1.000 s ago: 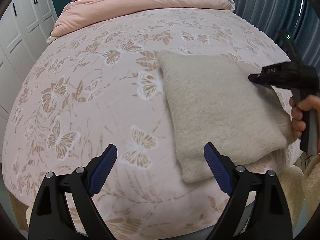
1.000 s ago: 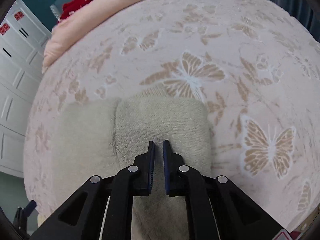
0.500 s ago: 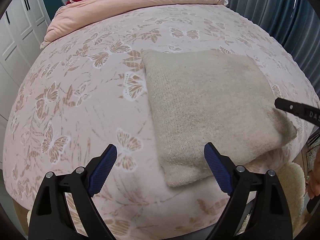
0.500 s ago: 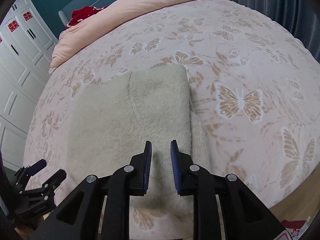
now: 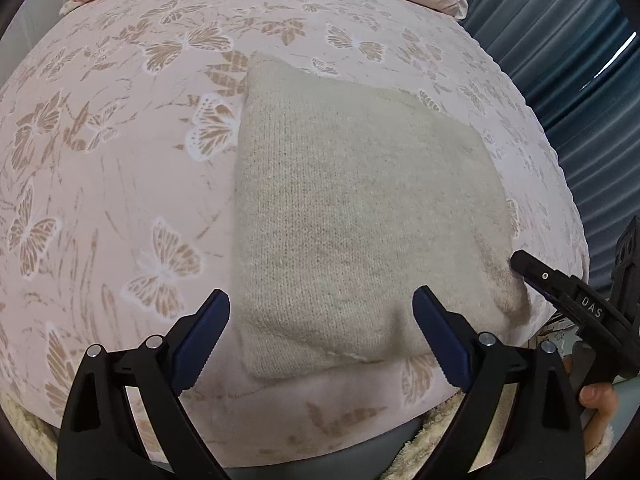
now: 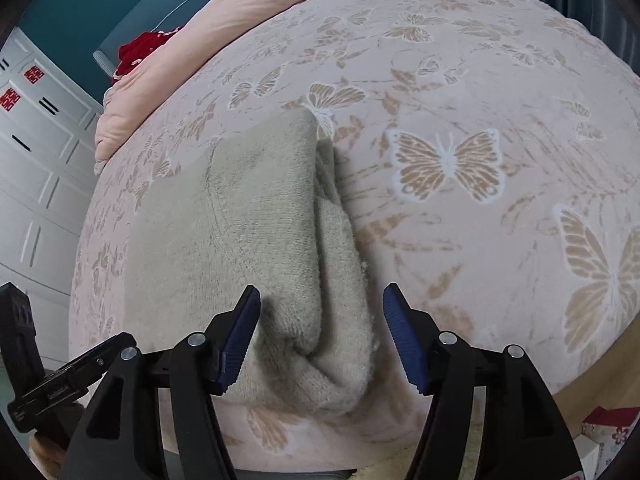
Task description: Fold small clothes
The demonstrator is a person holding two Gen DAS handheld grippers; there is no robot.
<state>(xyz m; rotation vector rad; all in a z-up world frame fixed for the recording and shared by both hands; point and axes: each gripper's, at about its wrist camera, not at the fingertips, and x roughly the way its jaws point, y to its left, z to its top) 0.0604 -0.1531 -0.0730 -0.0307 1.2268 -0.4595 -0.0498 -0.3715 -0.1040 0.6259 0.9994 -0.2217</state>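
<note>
Sweater (image 5: 360,208), beige knit, lies folded into a rough rectangle on the butterfly-print bed (image 5: 120,160), near the bed's near edge, centre to 3 o'clock in the left wrist view. What changes: right gripper (image 6: 320,336) was nearly closed over the knit a second ago, and its jaws have just been opening; now they stand well apart, straddling the folded edge at the near corner, with cloth between them but the pads not pressing on it, so it is let go. In the left wrist view the right gripper's tip sits at 4 o'clock, right by the sweater's corner; whether it touches cannot be told. A person's hand (image 5: 596,400) on its handle shows at 5 o'clock. Left gripper (image 5: 320,340) has jaws wide open, empty, hovering just over the sweater's near edge at 6 o'clock, closer in than a second ago, with the garment larger in its view. In the right wrist view the layers stack up, with the upper flap lying over a lower layer that peeks out at 3 o'clock, edges not quite flush. Judgement: this fold looks placed and released; next is likely another fold, or squaring up the uneven edge. Pink duvet (image 6: 168,64) is bunched at 11 o'clock, well apart.
</note>
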